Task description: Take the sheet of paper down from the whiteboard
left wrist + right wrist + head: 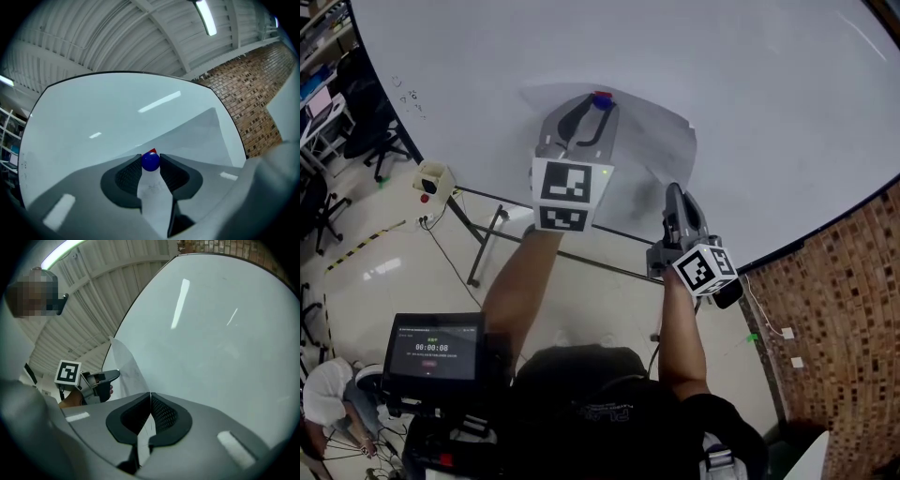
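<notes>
Both arms stretch forward and slightly upward to a large whiteboard point(750, 84). A sheet of paper point(652, 141) hangs on the whiteboard between the two tools. The left tool point(592, 112) is raised to the sheet's top edge, its jaws pressed on a blue ball magnet point(150, 161) there. The right tool point(150, 401), lower and to the right, is clamped on the sheet's lower edge. The sheet bows off the board toward that tool. Which way its long side runs is unclear.

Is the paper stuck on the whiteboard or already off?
Stuck on, at the top: a round blue magnet pins the white sheet of paper to the whiteboard. The right gripper pinches its lower corner.
</notes>
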`<state>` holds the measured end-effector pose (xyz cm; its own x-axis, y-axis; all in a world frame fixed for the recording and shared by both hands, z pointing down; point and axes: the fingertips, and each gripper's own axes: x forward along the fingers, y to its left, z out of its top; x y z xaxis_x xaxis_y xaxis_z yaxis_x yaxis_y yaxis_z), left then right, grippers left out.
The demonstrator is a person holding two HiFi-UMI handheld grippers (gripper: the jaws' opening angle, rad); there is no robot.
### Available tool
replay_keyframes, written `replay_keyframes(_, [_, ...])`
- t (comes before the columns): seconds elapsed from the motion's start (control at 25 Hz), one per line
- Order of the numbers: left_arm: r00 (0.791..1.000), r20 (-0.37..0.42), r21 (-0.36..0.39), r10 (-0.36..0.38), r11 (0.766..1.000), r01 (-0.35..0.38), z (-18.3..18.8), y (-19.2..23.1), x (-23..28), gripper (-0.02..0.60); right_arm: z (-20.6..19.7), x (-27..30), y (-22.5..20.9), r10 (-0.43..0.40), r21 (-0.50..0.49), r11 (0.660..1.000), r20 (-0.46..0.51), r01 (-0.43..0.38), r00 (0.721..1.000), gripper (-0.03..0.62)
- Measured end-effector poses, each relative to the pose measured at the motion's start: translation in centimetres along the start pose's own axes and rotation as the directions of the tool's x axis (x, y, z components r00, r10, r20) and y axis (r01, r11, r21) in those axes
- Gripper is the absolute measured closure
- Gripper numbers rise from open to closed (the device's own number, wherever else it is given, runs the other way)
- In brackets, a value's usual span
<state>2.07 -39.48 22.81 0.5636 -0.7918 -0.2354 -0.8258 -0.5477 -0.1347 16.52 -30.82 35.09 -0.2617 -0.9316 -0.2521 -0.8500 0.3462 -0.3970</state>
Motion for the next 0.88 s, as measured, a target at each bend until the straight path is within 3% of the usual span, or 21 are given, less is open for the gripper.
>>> replay_keyframes(0.2, [0.999,-0.016,-0.042,0.033,0.999,-0.034,-1.5,1.2,-4.4,0.459,-0.6,-2.5,0.6,-0.063,-0.016,0.998,0.024,0.064,0.998,0.582])
replay_keyframes(0.36, [0.994,-0.046,-0.079,0.098,0.992,-0.102,-3.2,3.7,-6.8,0.459,-0.7,-3.3,0.1,-0.099,-0.066,0.993,0.036,0.101,0.994,0.582])
replay_keyframes(0.56, [0.989,-0.085,-0.066,0.124,0.989,-0.130,-4.6,4.5,-7.8,0.459,-1.1,-2.9,0.1,-0.118,-0.125,0.985,0.035,0.121,0.992,0.582])
replay_keyframes(0.88, [0.983,-0.117,-0.051,0.138,0.988,-0.145,-5.1,-4.3,-11.6,0.459,2.1,-9.1,1.7,-0.085,-0.247,0.965,0.013,0.085,0.996,0.582])
